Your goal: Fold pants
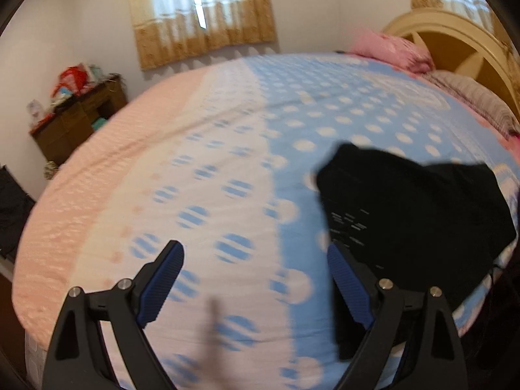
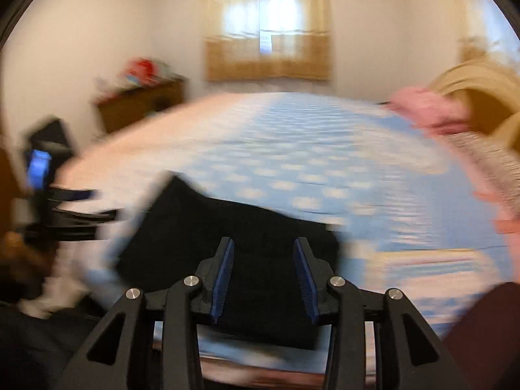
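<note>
The black pants (image 1: 412,214) lie bunched on the bed near its front edge, at the right in the left wrist view. My left gripper (image 1: 256,253) is wide open and empty above the sheet, left of the pants; its right finger overlaps their edge. In the blurred right wrist view the pants (image 2: 208,227) lie just ahead of my right gripper (image 2: 264,247), which is open and empty above them. The left gripper (image 2: 65,201) shows at the far left there.
The bed (image 1: 208,149) has a pink, white and blue dotted sheet. Pink pillows (image 1: 393,48) and a grey striped one (image 1: 471,97) lie by the headboard (image 1: 455,35). A brown cabinet (image 1: 78,120) with clutter stands at the left wall.
</note>
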The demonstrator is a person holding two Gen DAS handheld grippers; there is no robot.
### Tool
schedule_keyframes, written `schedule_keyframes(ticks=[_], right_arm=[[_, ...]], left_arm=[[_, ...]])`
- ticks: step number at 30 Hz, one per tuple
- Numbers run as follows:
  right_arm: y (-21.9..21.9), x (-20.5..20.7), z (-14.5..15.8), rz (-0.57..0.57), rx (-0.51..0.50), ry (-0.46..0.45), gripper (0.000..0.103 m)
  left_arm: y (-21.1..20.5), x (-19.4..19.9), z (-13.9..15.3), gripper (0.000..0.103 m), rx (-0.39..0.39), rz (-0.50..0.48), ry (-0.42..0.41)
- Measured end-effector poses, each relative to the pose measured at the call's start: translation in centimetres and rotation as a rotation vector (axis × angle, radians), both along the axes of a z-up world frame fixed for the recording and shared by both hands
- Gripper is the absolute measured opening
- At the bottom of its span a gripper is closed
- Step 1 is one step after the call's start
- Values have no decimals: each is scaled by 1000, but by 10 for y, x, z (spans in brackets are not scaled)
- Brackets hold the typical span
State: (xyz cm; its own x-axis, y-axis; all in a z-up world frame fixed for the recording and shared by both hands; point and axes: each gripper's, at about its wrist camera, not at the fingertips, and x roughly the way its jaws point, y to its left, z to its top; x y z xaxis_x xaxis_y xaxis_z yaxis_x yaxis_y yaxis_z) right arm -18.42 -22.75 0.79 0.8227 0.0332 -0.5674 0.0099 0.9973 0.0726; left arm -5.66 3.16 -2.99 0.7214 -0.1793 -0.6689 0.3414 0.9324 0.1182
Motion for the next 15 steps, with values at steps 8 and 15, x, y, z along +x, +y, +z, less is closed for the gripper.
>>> schedule_keyframes(ticks=[8, 15], right_arm=[[104, 58, -52, 344, 191, 117, 29], [140, 63, -69, 443, 138, 203, 29]], left_arm=[[42, 6, 7, 92, -20, 102, -5], [49, 11, 2, 92, -52, 98, 14]])
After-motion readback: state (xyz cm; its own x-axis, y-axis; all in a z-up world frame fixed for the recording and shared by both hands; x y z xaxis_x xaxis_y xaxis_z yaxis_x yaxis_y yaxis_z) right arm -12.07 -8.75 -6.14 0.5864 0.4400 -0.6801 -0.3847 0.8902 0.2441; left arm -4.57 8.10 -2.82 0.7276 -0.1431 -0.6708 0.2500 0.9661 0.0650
